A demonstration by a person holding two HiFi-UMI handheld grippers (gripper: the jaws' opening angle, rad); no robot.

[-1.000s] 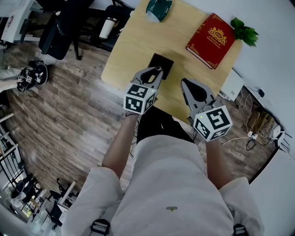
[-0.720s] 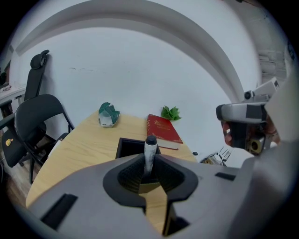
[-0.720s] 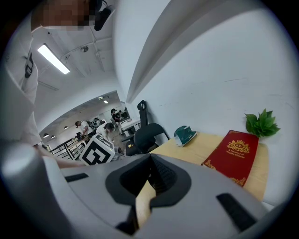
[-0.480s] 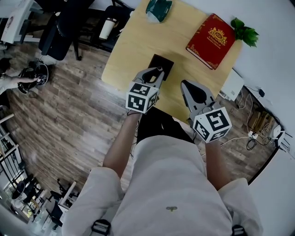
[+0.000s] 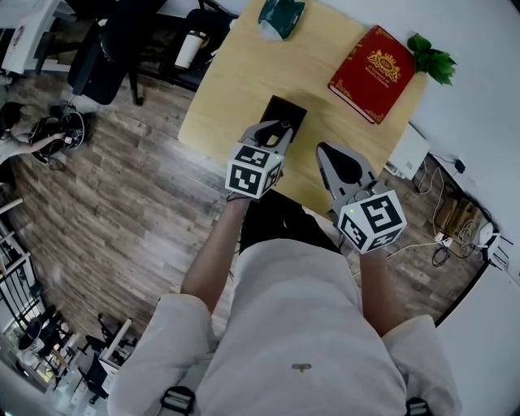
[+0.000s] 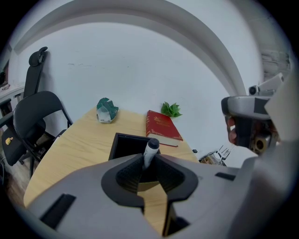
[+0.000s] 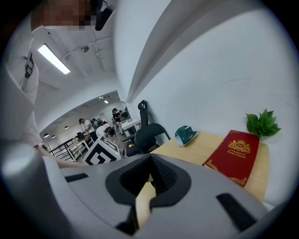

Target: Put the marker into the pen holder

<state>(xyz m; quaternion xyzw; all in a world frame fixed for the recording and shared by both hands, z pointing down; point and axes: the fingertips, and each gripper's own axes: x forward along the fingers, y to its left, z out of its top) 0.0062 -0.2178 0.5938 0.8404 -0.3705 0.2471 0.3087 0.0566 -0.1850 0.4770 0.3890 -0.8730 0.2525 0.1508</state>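
Observation:
A marker (image 6: pixel 150 150) with a dark cap and white barrel stands upright between the jaws of my left gripper (image 6: pixel 149 164), which is shut on it. Just beyond it sits the black square pen holder (image 6: pixel 124 145), open at the top. In the head view the left gripper (image 5: pixel 275 130) hangs at the near edge of the pen holder (image 5: pixel 288 110), with the marker (image 5: pixel 284 124) at its tip. My right gripper (image 5: pixel 323 151) hovers to the right over the table's front edge. In its own view the right gripper (image 7: pixel 148 162) is shut with nothing between the jaws.
The light wooden table (image 5: pixel 244 73) carries a red book (image 5: pixel 373 71) at the back right, a green plant (image 5: pixel 431 57) by the wall and a teal crumpled object (image 5: pixel 280 16) at the far edge. Office chairs (image 5: pixel 106 49) stand to the left on the wood floor.
My left gripper has edged slightly right with the marker, staying by the pen holder. The right gripper has drifted a little left.

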